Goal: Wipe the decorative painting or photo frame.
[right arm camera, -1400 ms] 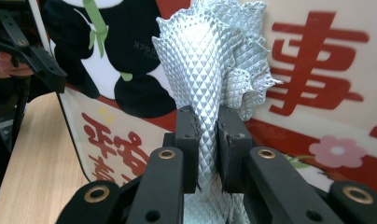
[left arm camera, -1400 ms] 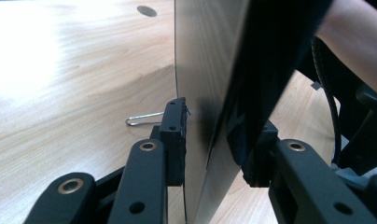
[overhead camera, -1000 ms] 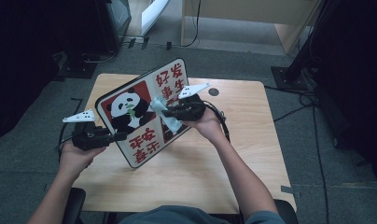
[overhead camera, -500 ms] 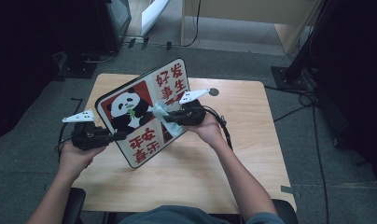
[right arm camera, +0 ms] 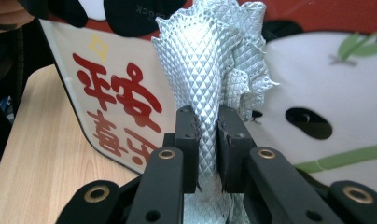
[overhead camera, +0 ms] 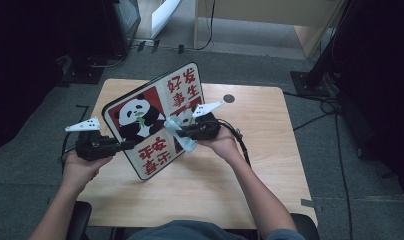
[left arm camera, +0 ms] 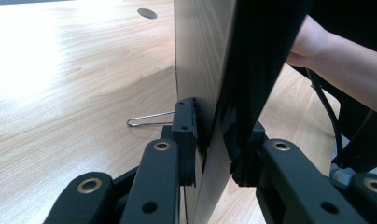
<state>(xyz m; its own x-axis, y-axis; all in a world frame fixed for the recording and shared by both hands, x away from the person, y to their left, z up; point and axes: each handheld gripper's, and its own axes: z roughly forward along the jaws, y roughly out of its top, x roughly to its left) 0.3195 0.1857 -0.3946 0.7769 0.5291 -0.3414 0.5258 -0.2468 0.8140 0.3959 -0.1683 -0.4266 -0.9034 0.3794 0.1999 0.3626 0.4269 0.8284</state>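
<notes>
The flat, stiff panda-printed board with red characters [overhead camera: 157, 120] stands tilted above the wooden desk [overhead camera: 270, 165]. The left hand-held gripper [left arm camera: 213, 144], jaws just closing, pinches its edge. The right hand-held gripper [right arm camera: 207, 140] clamps a soft, light, quilted silvery cloth [right arm camera: 210, 70], probably against the board's face.

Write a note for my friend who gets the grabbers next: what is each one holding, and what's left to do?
Left gripper: its fingers have just been closing and now press both faces of the panda board at its edge, holding it tilted up over the table.
Right gripper: shut on the silver cloth, which is bunched up right in front of the board's printed face.
Done: board propped up, cloth gripped.
Left, probably: wipe the cloth across the picture side, then lay the board down. Contact between cloth and board cannot be told.
</notes>
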